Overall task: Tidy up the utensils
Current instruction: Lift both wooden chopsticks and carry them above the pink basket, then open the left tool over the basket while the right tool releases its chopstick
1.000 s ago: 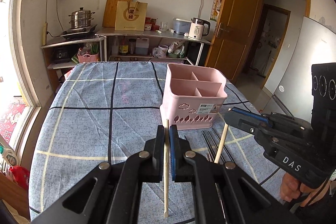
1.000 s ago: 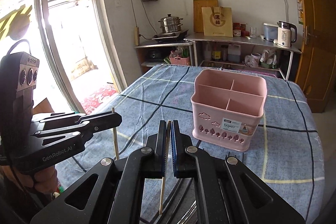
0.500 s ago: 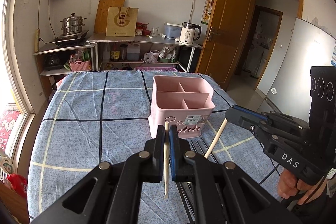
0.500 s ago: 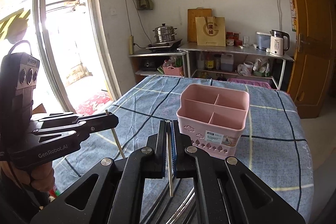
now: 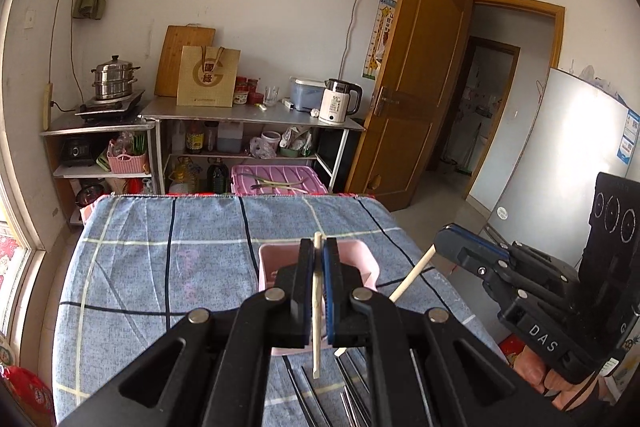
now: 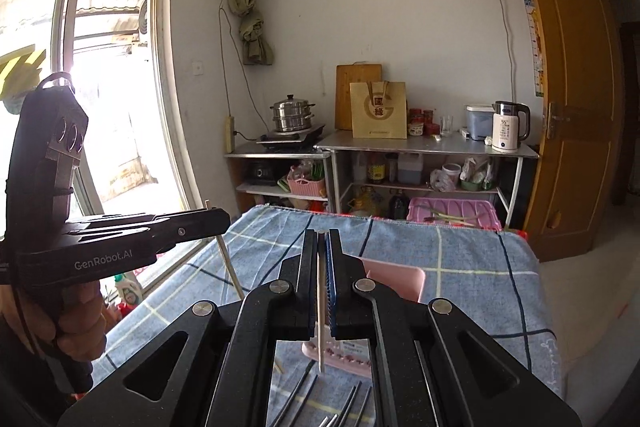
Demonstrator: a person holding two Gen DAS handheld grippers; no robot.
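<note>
The left gripper point(image 5: 319, 251) has its jaws clamped on a pale wooden chopstick point(image 5: 317, 307), which stands nearly upright between them, its top poking just above the tips and its lower end hanging free above the tabletop point(image 5: 160, 259); the right gripper point(image 6: 323, 243) has its jaws clamped likewise on a second wooden chopstick point(image 6: 320, 315), upright, its lower end clear of the cloth; seen from the left wrist, the right gripper sits at the right side with its chopstick slanting down and leftward; seen from the right wrist, the left gripper sits at the left side, a hand point(image 6: 78, 323) wrapped round its handle; the pink utensil basket point(image 5: 272, 267) stands on the blue checked cloth just beyond both sets of jaws, largely hidden behind them; several dark metal chopsticks point(image 6: 298, 395) lie flat on the near part of the tabletop, below the grippers; beyond the far edge a steel shelf point(image 5: 248, 115) carries a white kettle point(image 5: 338, 103) and a paper bag point(image 5: 208, 77).
</note>
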